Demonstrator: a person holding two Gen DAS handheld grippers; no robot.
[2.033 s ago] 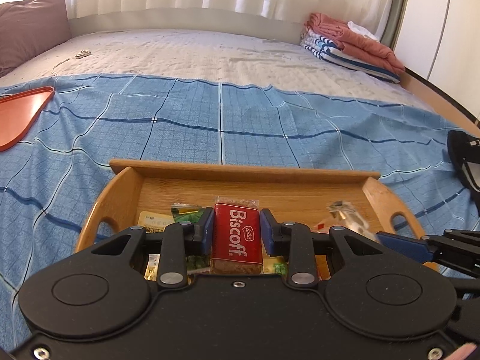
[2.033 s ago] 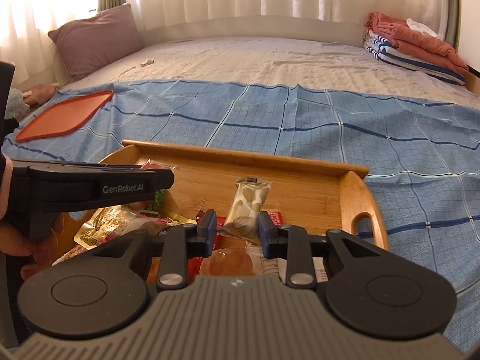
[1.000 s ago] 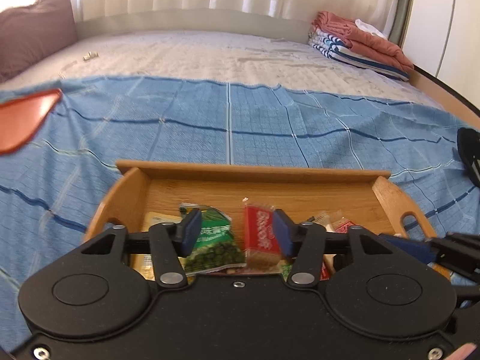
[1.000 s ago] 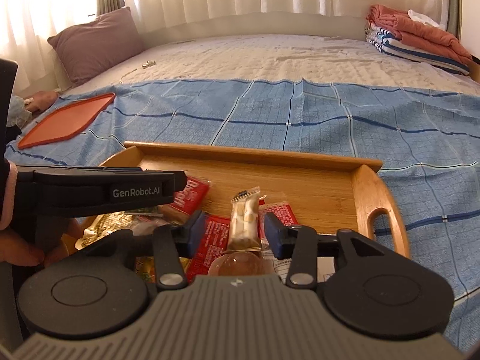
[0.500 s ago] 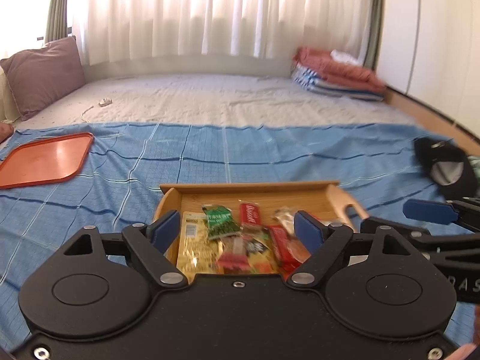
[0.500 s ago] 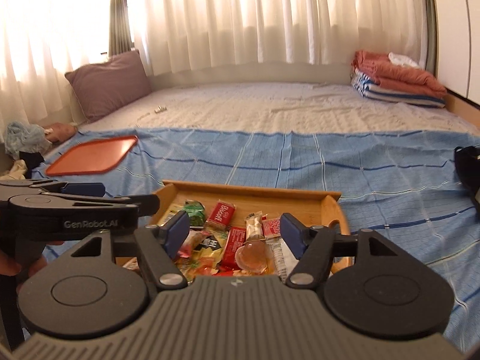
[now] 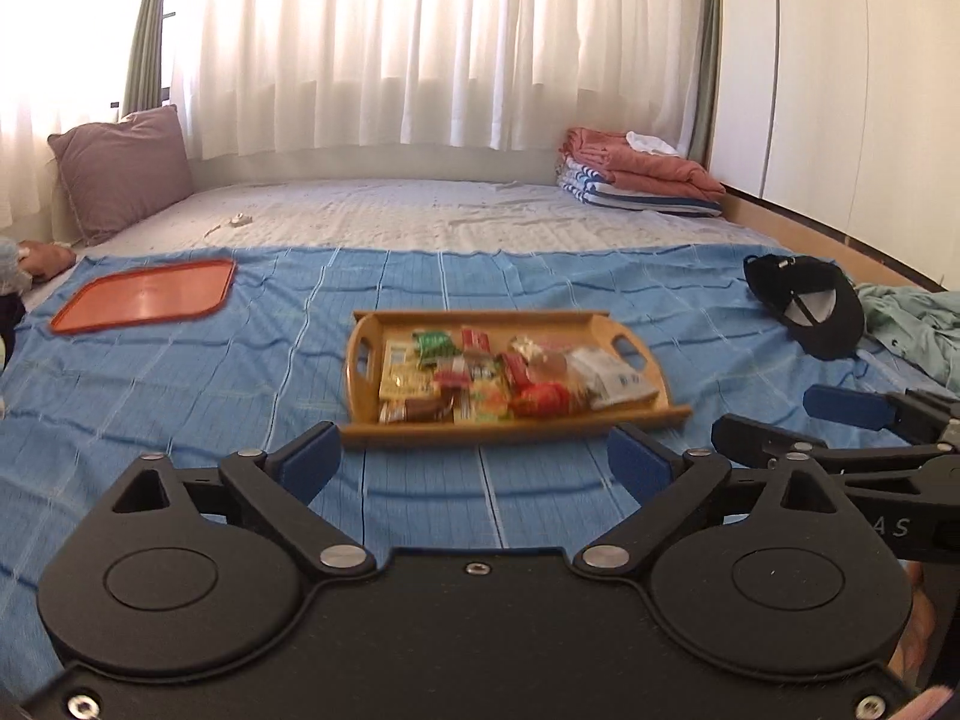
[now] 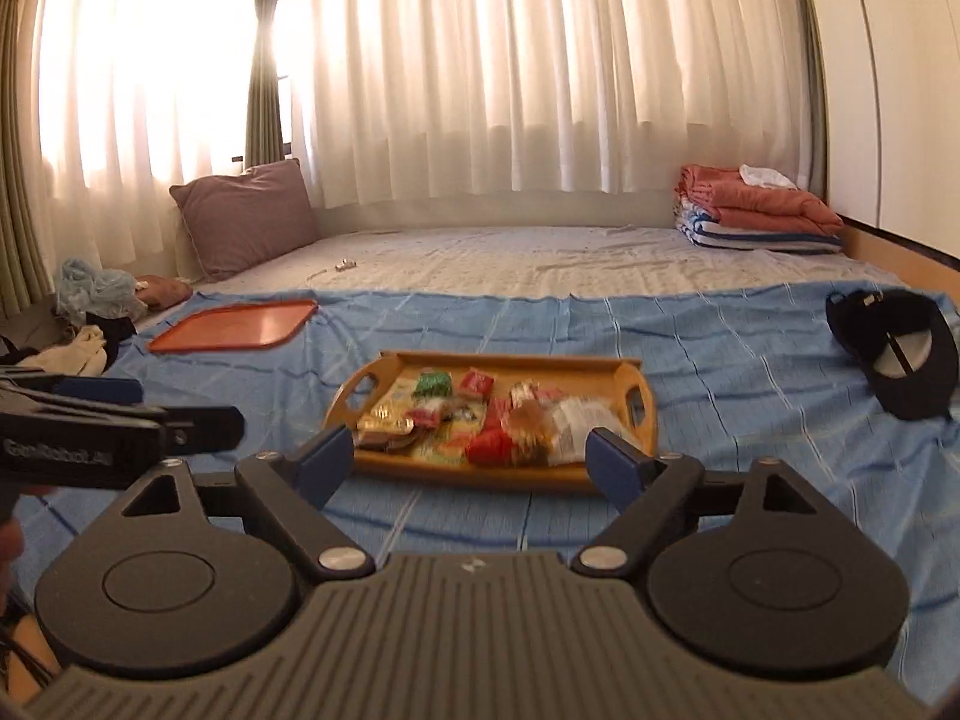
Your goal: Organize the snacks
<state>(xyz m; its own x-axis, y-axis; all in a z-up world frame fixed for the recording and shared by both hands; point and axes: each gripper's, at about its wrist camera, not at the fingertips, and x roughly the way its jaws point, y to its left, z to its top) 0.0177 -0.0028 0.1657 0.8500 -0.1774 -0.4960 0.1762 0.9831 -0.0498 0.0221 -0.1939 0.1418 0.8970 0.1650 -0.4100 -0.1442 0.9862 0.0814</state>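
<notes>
A wooden tray [image 7: 363, 387] with handles sits on the blue checked cloth [image 7: 180, 372] on the bed. It holds several snack packets [image 7: 474, 381], among them a green one, red ones and a white one. The tray also shows in the right wrist view [image 8: 639, 426]. My left gripper [image 7: 474, 468] is open and empty, held back from the tray's near edge. My right gripper [image 8: 471, 465] is open and empty, also back from the tray. The right gripper shows at the right of the left wrist view.
An orange tray [image 7: 144, 294] lies on the cloth at the left. A black cap [image 7: 807, 303] lies at the right, with green clothing [image 7: 912, 324] beside it. Folded towels [image 7: 642, 180] and a mauve pillow [image 7: 120, 171] sit at the far end of the bed.
Both grippers let go of their snacks into the tray, opened wide and pulled back and up from the tray. The tray now looks smaller and farther off.
</notes>
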